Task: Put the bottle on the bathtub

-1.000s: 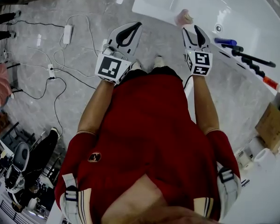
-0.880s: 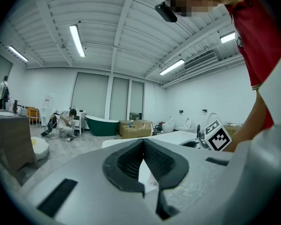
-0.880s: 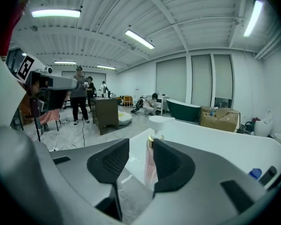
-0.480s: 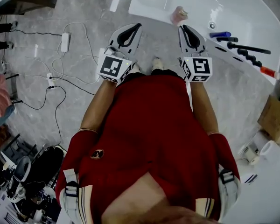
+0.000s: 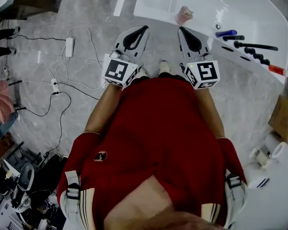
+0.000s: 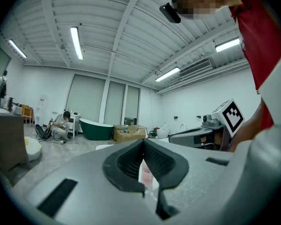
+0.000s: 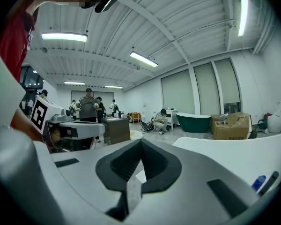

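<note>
Head view has one small, pale pink bottle [image 5: 185, 14] standing on the near rim of the one white bathtub [image 5: 249, 6], clear of both tools. Two grippers hover over the grey floor [image 5: 86, 13] just short of it, the left gripper [image 5: 144, 28] and the right gripper [image 5: 182, 29], each with its jaws pressed together on nothing

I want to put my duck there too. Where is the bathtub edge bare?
Bare: the bathtub rim between its left corner and the pink bottle. Crowded: the right end, with the blue stick and black hose.
</note>
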Tool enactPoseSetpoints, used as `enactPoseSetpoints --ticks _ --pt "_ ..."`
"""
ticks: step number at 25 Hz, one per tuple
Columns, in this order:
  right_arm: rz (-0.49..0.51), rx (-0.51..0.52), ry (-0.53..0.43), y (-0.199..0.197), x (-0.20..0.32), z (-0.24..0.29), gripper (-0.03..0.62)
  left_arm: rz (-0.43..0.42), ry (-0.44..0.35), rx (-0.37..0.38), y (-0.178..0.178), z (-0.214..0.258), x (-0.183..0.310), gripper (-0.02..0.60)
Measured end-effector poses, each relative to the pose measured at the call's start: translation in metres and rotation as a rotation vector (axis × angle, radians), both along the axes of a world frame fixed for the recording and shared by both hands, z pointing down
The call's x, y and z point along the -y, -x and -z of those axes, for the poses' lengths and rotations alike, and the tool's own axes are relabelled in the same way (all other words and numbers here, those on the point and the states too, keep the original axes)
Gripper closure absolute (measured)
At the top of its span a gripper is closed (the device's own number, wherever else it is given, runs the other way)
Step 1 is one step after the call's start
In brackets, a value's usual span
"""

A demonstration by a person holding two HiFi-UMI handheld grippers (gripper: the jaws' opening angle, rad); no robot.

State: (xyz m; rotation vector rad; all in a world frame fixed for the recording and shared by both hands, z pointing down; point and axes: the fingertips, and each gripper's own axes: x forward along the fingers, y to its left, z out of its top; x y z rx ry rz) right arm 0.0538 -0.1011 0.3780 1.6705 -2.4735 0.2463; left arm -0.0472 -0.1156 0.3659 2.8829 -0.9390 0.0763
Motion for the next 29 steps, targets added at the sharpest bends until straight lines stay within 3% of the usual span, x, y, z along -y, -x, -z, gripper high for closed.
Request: enactPoseSetpoints --ticks 29 --pt "0.044 -0.006 0.020 0.003 -0.016 -0.013 0.595 0.016 -0.009 0.010 -0.004 0.002 -0.006 0.574"
